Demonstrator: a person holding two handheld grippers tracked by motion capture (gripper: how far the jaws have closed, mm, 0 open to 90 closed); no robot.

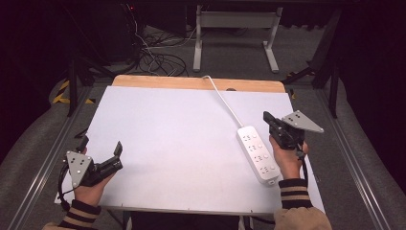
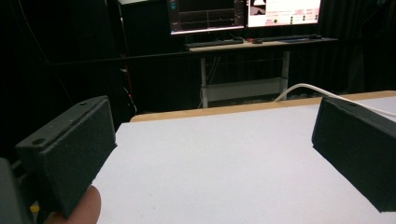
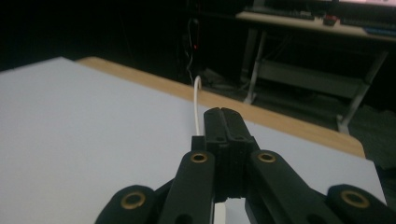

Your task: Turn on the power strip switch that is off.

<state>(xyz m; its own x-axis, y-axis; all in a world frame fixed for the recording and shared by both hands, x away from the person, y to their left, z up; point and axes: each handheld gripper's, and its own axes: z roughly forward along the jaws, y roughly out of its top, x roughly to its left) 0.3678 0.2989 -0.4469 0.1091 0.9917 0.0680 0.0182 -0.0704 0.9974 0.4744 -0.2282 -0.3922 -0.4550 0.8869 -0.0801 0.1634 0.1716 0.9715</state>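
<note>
Bright white table (image 1: 182, 143), dark surroundings, soft blur, perhaps overhead light

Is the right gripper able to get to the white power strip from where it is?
Probably yes: the right gripper sits just beside the white power strip, with nothing between them. Its fingers are shut, so they would need opening first.

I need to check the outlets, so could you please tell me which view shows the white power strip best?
The high view: the white plastic power strip lies whole, sockets up, beside the right gripper. The left gripper view catches its white cord; the right gripper view shows that cord beyond shut jaws.
</note>
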